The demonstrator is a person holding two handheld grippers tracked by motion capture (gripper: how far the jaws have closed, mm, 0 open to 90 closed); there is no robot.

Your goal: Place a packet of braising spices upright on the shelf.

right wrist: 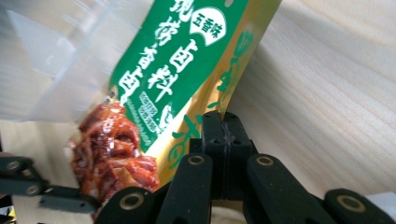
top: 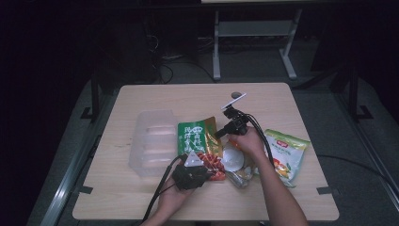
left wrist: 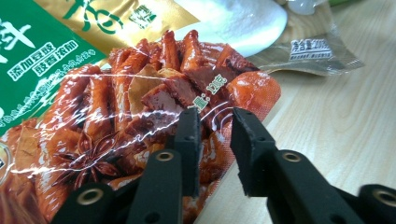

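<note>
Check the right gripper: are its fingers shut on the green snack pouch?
Shut. The right gripper has its fingers pressed together on the gold edge of the green snack pouch.

The seasoning packet [top: 200, 143] is a flat, glossy pouch, green and gold at the top, with red braised meat pictured below. Its gold top edge sits pinched between the right fingers [right wrist: 233, 135]; its pictured bottom corner lies between the left fingers [left wrist: 189, 135].

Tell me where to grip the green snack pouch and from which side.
Grip the green pouch by its flat sealed edges, coming in level from the ends. The right gripper pinches the gold top edge; the left gripper sits at the bottom edge. The bulging middle looks harder to pinch.
</note>
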